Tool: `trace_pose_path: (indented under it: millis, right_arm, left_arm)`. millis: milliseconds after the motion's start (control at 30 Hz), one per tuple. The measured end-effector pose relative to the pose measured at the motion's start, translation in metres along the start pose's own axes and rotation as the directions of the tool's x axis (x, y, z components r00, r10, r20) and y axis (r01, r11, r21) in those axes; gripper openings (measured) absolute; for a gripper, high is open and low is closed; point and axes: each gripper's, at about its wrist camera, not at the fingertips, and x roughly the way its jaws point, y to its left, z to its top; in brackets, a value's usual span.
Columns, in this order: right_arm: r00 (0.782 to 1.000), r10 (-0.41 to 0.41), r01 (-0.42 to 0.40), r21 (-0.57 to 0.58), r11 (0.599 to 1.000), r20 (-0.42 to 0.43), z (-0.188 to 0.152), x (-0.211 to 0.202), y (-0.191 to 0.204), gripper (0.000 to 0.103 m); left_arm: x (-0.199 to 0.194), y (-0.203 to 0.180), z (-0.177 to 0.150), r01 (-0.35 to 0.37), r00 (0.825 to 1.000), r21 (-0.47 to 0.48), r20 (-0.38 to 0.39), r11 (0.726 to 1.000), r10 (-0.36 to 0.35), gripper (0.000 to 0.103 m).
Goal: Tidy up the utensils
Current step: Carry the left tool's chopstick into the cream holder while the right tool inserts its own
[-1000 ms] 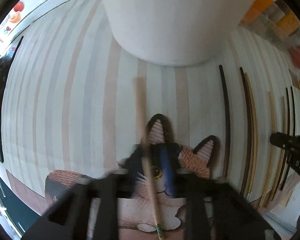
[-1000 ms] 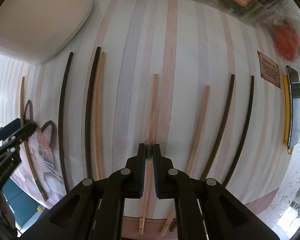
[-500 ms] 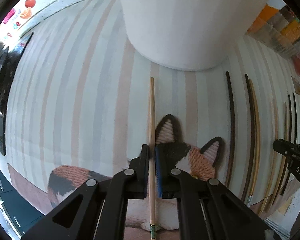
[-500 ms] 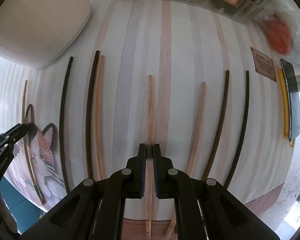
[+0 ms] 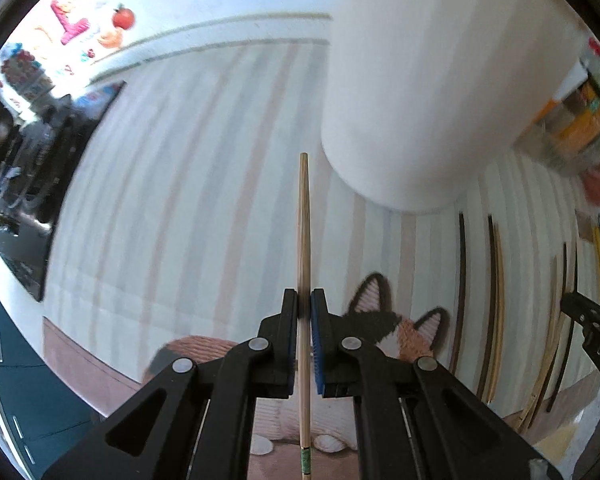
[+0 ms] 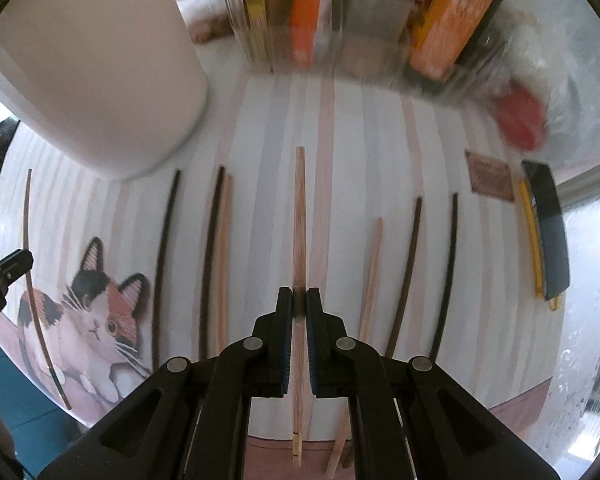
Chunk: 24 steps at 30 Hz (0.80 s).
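Observation:
My left gripper (image 5: 304,298) is shut on a pale wooden chopstick (image 5: 304,220) with a green band at its near end, held above the striped cloth (image 5: 160,220). My right gripper (image 6: 299,296) is shut on another pale chopstick (image 6: 299,208), also off the cloth. A tall white container (image 5: 420,80) stands just ahead and to the right of the left chopstick's tip; the same container (image 6: 92,72) sits at the upper left in the right wrist view. Several dark chopsticks (image 6: 164,260) and pale chopsticks (image 6: 372,276) lie in rows on the cloth.
A cat-shaped mat (image 6: 96,320) lies at the near left edge of the cloth. Boxes and packets (image 6: 452,20) line the back, with a red object (image 6: 520,124) and a black and yellow item (image 6: 548,232) at the right. The left gripper's tip (image 6: 4,272) shows at the left.
Both grippers have risen, each lifting its chopstick off the cloth. The left view sharpened after a blur, and both views now take in more of the background.

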Motion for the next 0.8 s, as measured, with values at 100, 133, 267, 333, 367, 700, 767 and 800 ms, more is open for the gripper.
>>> trace_pose_path:
  millis: [100, 133, 267, 333, 367, 700, 767, 800]
  right_arm:
    - [0.999, 0.009, -0.009, 0.003, 1.000, 0.046, 0.001, -0.018, 0.000, 0.007]
    - [0.998, 0.010, -0.010, 0.005, 1.000, 0.060, 0.003, -0.024, 0.001, 0.007]
    - [0.991, 0.034, -0.037, 0.019, 0.999, 0.131, 0.019, -0.057, -0.001, 0.007]
    - [0.985, 0.044, -0.049, 0.022, 0.999, 0.167, 0.028, -0.071, -0.003, 0.007]
    - [0.981, 0.048, -0.054, 0.025, 0.998, 0.186, 0.034, -0.077, -0.004, 0.007]
    - [0.883, 0.107, -0.134, 0.028, 0.991, 0.456, 0.098, -0.184, -0.001, 0.007]
    - [0.860, 0.112, -0.140, 0.020, 0.990, 0.498, 0.113, -0.200, 0.005, 0.007]
    - [0.843, 0.114, -0.143, 0.015, 0.990, 0.525, 0.124, -0.210, 0.009, 0.007]
  left_arm:
    - [-0.017, 0.009, 0.003, -0.017, 0.999, -0.024, 0.041, 1.000, 0.018, 0.004]
    - [-0.025, 0.013, 0.004, -0.018, 0.998, -0.035, 0.059, 0.999, 0.020, 0.004]
    - [-0.051, 0.019, 0.012, -0.022, 0.991, -0.075, 0.129, 0.997, 0.031, 0.004]
    - [-0.067, 0.021, 0.018, -0.023, 0.983, -0.096, 0.180, 0.995, 0.040, 0.004]
    - [-0.081, 0.023, 0.022, -0.022, 0.975, -0.108, 0.217, 0.994, 0.045, 0.004]
    - [-0.171, 0.017, 0.087, 0.078, 0.900, -0.124, 0.436, 0.989, -0.016, 0.004]
    - [-0.183, 0.017, 0.109, 0.134, 0.884, -0.131, 0.464, 0.982, -0.059, 0.004]
    - [-0.185, 0.016, 0.117, 0.150, 0.879, -0.131, 0.471, 0.980, -0.072, 0.004]
